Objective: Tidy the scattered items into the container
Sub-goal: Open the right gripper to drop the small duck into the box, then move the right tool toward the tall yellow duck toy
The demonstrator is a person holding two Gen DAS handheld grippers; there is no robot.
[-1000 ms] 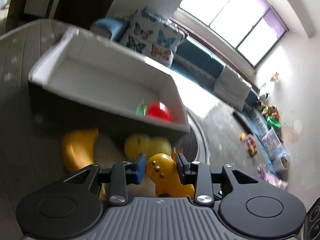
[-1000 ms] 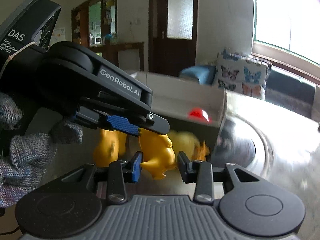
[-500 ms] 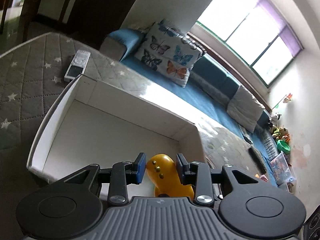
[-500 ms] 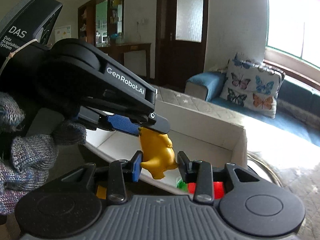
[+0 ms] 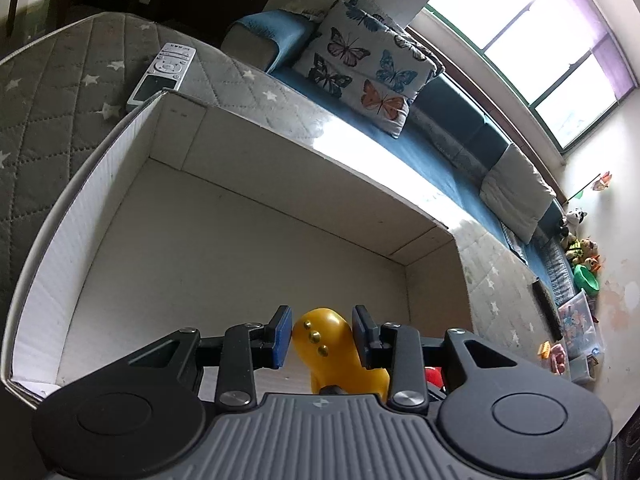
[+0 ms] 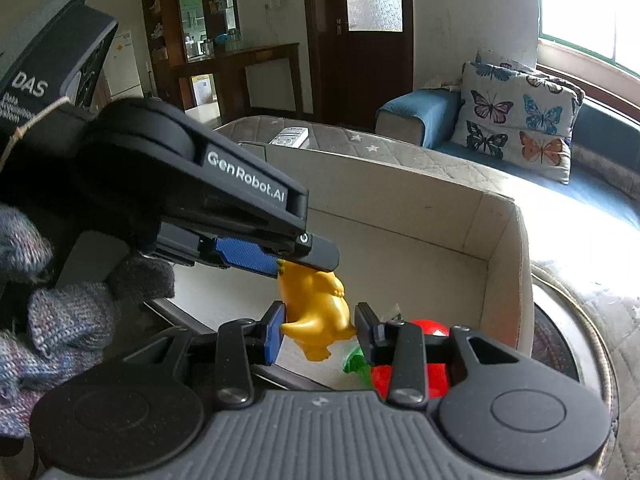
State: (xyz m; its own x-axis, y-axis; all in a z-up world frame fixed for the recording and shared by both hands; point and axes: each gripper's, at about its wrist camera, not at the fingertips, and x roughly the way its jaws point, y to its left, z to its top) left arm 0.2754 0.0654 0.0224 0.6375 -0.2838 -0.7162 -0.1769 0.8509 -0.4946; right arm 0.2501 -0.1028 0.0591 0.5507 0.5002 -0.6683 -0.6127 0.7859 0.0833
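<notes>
Two grippers share one yellow toy figure (image 6: 316, 316) above the open white box (image 5: 120, 152). The left gripper (image 5: 322, 334) has its jaws partly closed on the figure's upper end; the right gripper (image 6: 318, 332) has its jaws clamped on the lower part. One red ball (image 6: 430, 328) and one green piece (image 6: 356, 364) lie inside the box. One remote control (image 5: 162, 70) lies on the bed (image 5: 60, 80) beside it.

The glossy, smooth yellow plastic toy (image 5: 328, 344) hangs over a matt white cardboard box (image 5: 224, 240) with a corrugated rim, which sits on quilted grey cloth (image 5: 60, 80) at upper left, beside a soft butterfly-print fabric cushion (image 5: 368, 68) and a rough knitted glove (image 6: 52, 320).
</notes>
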